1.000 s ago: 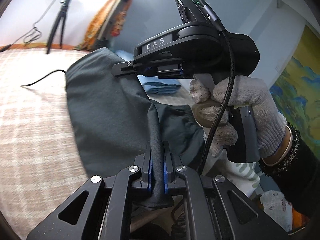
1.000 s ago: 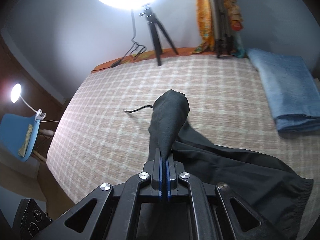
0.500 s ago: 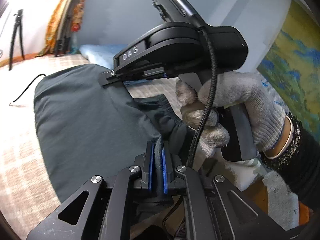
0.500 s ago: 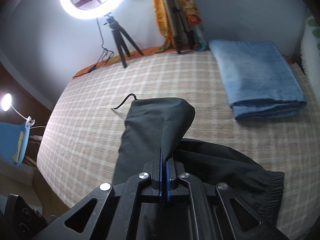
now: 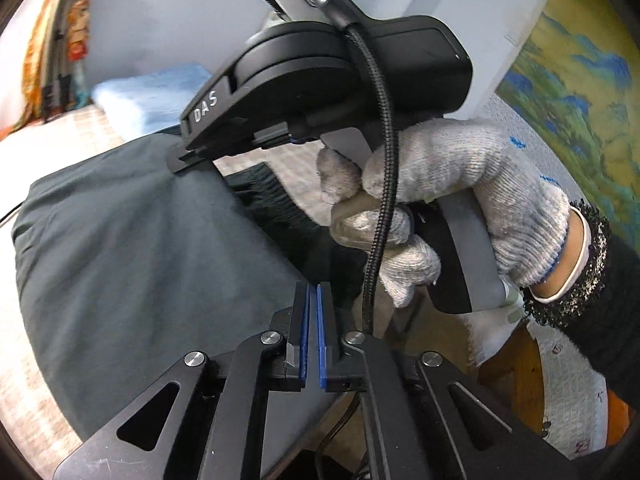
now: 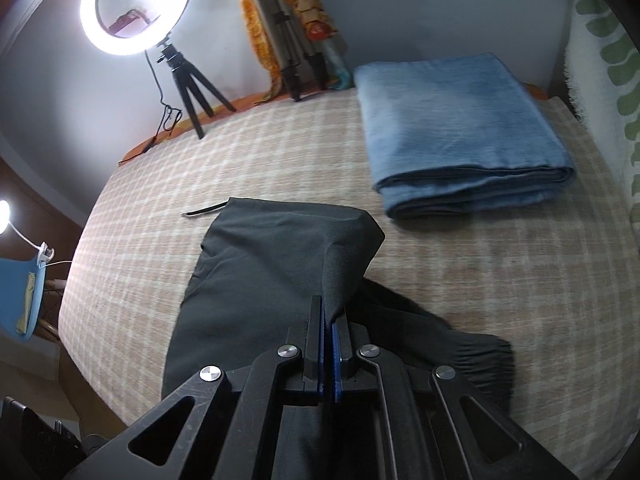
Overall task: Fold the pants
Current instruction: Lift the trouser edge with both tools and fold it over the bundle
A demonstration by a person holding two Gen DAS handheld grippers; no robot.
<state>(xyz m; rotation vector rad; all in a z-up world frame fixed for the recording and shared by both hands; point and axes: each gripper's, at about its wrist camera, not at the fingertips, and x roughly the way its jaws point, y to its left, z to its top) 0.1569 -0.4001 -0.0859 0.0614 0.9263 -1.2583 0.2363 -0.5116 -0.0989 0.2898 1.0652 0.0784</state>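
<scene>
Matt, smooth dark cloth for the pants [image 6: 272, 280], gathered ribbing at the waistband [image 6: 484, 364]. Soft blue napped fabric on the folded blanket [image 6: 460, 136]; coarse woven check on the bed cover [image 6: 500, 280]. Matt black plastic with shiny metal rivets on the right gripper [image 6: 329, 322]; nubby knit cotton on the glove [image 5: 472, 192].

one readable marking: the letters "das" on the right gripper.

the pale capitals "das" are showing in the left wrist view on the black housing of the right gripper [image 5: 188, 158], running along its sloping side just behind the closed fingers; the letters are leaning with the tilt of the body. small dark marks are showing on a pale patterned cloth [image 5: 568, 412] at the lower right edge of that view, but they are sitting too small and warped to read. nothing legible is appearing in the right wrist view.
</scene>
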